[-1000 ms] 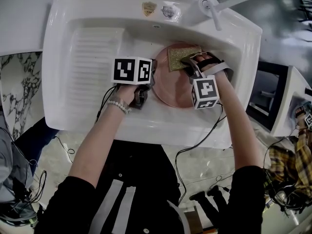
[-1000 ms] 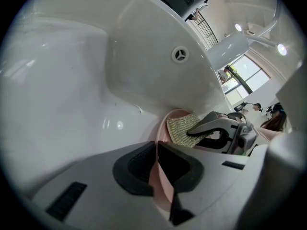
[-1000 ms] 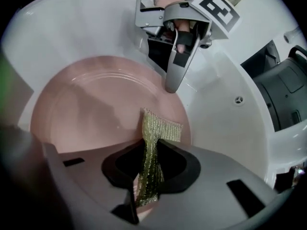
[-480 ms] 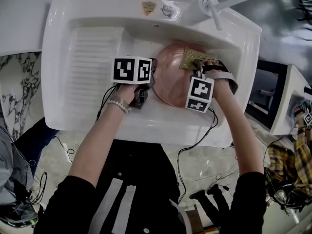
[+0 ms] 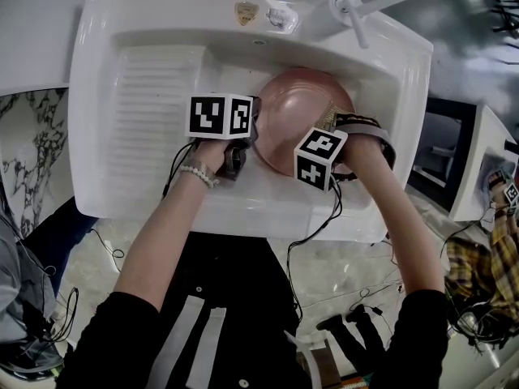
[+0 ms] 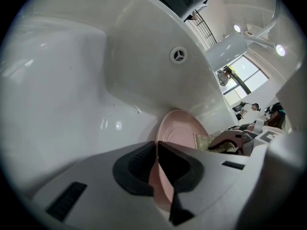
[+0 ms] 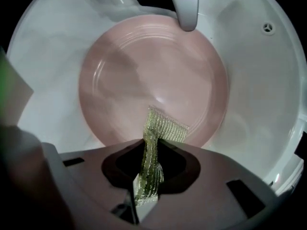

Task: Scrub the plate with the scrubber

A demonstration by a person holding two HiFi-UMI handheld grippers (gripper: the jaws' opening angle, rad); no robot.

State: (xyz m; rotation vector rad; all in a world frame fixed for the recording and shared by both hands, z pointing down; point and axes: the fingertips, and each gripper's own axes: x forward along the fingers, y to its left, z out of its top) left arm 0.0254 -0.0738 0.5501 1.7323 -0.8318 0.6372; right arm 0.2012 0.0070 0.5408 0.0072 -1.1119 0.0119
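My right gripper [image 7: 146, 152] had just swung round. A second ago the scrubber [image 7: 160, 128] lay flat on the far rim of the plate [image 5: 296, 112]; half a second later it was sliding down the right side. Now it sat at the near-right edge, with the gripper rolled over as it went. That was one sweep along the rim, so I judged the scrubbing well under way but not finished, since most of the pink face still looked untouched by this pass.

My right jaws were pinched on the gold-green mesh, its free end fanned out over the plate's lower rim. My left gripper [image 6: 157, 150] hadn't budged. Its jaws were clamped on the plate's left rim, propping it tilted in the basin of the sink [image 5: 162, 96].

Some of it was hard to read. From the head view my right marker cube and hand covered nearly all the scrubber, leaving only a sliver showing. The left cube hid the spot where I gripped the rim. In the right gripper view the gripper's own body cut off the plate's near edge. I couldn't tell whether the mesh was pressing on the surface or just brushing it.
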